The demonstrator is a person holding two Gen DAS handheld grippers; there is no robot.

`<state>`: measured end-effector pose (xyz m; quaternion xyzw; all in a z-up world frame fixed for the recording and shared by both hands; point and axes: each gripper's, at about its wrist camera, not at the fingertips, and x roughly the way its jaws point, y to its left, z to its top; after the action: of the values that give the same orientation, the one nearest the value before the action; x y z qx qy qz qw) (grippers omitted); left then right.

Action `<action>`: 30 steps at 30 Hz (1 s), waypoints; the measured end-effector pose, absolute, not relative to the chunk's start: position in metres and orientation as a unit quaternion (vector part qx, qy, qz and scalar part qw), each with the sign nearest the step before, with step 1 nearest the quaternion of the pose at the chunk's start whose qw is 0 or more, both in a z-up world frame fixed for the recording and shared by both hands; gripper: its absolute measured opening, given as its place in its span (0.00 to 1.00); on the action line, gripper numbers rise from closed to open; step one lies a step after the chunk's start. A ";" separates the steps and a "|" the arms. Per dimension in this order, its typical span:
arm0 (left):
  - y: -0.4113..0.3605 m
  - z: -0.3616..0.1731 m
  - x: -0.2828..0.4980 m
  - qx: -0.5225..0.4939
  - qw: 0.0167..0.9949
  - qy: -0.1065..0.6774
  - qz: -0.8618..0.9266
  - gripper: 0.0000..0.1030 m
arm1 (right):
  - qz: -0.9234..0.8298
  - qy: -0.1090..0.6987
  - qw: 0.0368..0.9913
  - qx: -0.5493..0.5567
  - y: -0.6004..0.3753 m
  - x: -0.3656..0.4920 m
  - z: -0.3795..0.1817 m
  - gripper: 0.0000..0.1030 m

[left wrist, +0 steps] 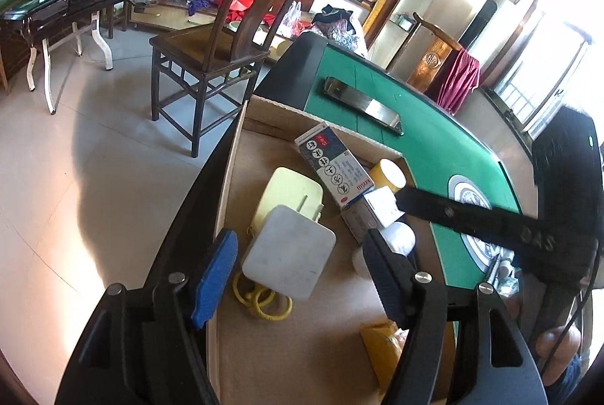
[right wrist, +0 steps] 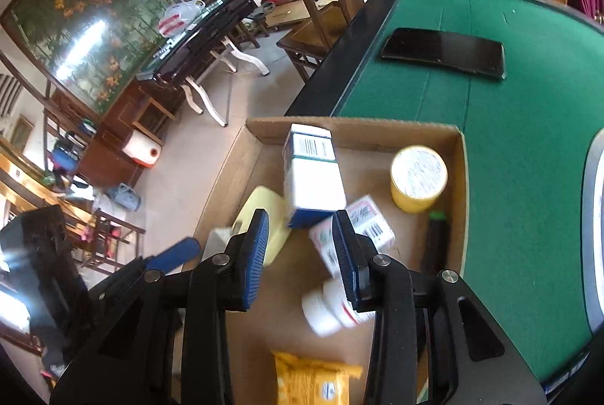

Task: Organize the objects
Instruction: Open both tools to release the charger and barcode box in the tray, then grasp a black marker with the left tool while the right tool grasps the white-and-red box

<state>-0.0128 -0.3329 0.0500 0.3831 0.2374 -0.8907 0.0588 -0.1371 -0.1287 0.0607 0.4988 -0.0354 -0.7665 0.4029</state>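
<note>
A shallow cardboard box [right wrist: 458, 156] sits on the green table and also shows in the left wrist view [left wrist: 271, 107]. In it lie a white and blue carton [right wrist: 313, 178] [left wrist: 334, 167], a smaller white carton [right wrist: 368, 224], a yellow-capped jar [right wrist: 417, 178] [left wrist: 389, 174], a white bottle [right wrist: 328, 307] [left wrist: 396, 237], a pale yellow case [left wrist: 290, 193] [right wrist: 264, 205], a white square pad [left wrist: 288, 252], yellow rings [left wrist: 264, 301], a black marker [right wrist: 436, 239] and a yellow packet [right wrist: 313, 382]. My left gripper [left wrist: 298, 276] is open above the pad. My right gripper [right wrist: 302, 254] is open and empty above the box.
A black phone [right wrist: 443, 52] [left wrist: 362, 105] lies on the green table [right wrist: 528, 140] beyond the box. A wooden chair [left wrist: 211, 54] stands at the table's far corner. A black side table [left wrist: 68, 5] stands further left on the tiled floor.
</note>
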 end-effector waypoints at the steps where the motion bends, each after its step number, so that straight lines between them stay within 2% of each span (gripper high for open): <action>1: -0.331 0.052 -0.010 0.379 0.056 0.237 -0.893 0.67 | -0.766 -0.040 0.404 0.498 -0.125 -0.134 0.061 0.34; 10: -0.278 0.068 -0.001 0.365 0.005 0.207 -0.908 0.68 | -0.763 -0.068 0.433 0.475 -0.050 -0.088 0.062 0.34; 21: -0.159 0.059 -0.024 0.412 -0.074 0.107 -0.902 0.68 | -0.782 -0.106 0.415 0.453 0.052 -0.065 0.054 0.34; 25: -0.119 0.053 -0.038 0.429 -0.095 0.069 -0.895 0.68 | -0.796 -0.136 0.398 0.436 0.103 -0.077 0.060 0.34; 28: -0.093 0.047 -0.053 0.442 -0.107 0.050 -0.889 0.68 | -0.826 -0.160 0.354 0.410 0.158 -0.091 0.070 0.34; 30: -0.077 0.044 -0.066 0.447 -0.113 0.044 -0.886 0.68 | -0.850 -0.173 0.307 0.392 0.201 -0.106 0.074 0.38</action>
<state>-0.0662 -0.0770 0.0435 0.4467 0.0440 -0.8864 -0.1132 -0.1057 0.2005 0.0742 0.3920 -0.1728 -0.8500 0.3066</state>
